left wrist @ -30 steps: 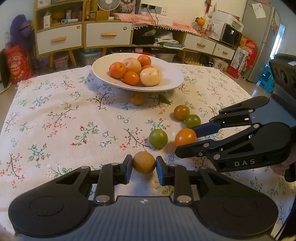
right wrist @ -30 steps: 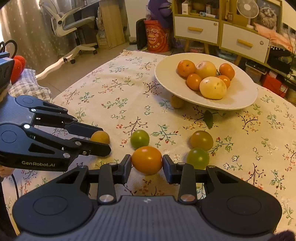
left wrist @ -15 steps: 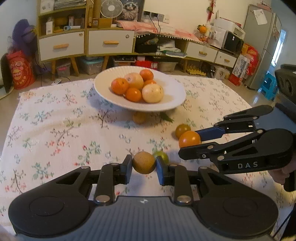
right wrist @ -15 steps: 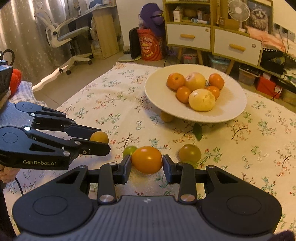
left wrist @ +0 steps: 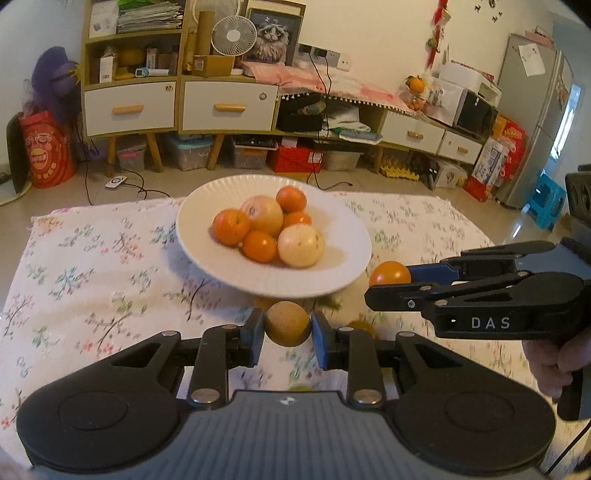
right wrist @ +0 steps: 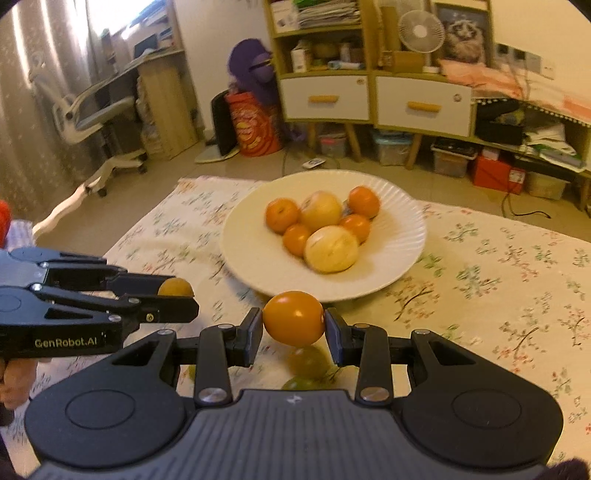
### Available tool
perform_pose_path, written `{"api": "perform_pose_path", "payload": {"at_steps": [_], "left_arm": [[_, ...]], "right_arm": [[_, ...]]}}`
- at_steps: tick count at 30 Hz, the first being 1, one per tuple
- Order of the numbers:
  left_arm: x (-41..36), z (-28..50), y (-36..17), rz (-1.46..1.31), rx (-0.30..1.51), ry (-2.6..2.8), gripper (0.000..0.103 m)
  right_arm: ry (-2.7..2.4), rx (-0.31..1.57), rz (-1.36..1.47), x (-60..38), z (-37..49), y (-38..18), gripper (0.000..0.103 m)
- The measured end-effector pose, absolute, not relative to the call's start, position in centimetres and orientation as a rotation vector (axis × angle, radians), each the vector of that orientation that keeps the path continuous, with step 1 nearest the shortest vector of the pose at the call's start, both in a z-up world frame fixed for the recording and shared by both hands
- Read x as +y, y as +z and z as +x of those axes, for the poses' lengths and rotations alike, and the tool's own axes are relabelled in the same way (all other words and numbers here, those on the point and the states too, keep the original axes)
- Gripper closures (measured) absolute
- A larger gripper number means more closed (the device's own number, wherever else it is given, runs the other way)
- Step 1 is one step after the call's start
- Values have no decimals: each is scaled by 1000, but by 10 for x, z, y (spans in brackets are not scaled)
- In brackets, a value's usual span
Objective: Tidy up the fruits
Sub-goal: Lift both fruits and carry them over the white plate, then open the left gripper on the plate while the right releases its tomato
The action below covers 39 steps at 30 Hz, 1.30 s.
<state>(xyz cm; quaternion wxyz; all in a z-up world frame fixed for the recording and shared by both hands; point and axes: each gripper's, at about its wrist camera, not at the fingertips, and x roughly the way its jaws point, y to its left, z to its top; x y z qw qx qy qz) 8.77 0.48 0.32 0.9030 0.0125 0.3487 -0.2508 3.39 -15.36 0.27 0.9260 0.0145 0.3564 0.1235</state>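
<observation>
Ahead, white bowl (left wrist: 343, 236) holds 6 fruits (left wrist: 301, 245), floral tablecloth (left wrist: 92, 266) beneath.

floral tablecloth (left wrist: 92, 266) | white-drawer cabinet (left wrist: 177, 103) | desk fan (left wrist: 233, 36) | office chair (right wrist: 85, 114) | fridge (left wrist: 535, 122)

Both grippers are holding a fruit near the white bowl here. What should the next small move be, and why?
Probably carry both forward over the white bowl's rim before letting go. The left gripper is shut on a small brown fruit and the right gripper on an orange tomato, and both fruits sit just short of the near rim, with open space in the bowl beside the piled fruit.
</observation>
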Motion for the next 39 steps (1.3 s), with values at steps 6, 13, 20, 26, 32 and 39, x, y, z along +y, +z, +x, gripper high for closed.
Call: {"api": "perform_pose_path", "payload": {"at_steps": [6, 13, 20, 26, 32, 39], "left_arm": [[-11, 107, 5, -11, 718, -493, 99], [-22, 130, -1, -11, 731, -430, 99], [-31, 141, -8, 26, 743, -410, 99], [-32, 149, -14, 48, 752, -391, 99], [-36, 156, -19, 56, 758, -387, 99], [-38, 159, -21, 62, 757, -394, 99]], "right_arm": [[201, 712, 74, -164, 47, 7, 70], [153, 702, 88, -174, 62, 8, 70], [119, 717, 102, -181, 83, 1, 70], [83, 725, 100, -185, 94, -7, 70], [82, 730, 89, -184, 102, -12, 70], [87, 727, 80, -183, 108, -16, 70]]}}
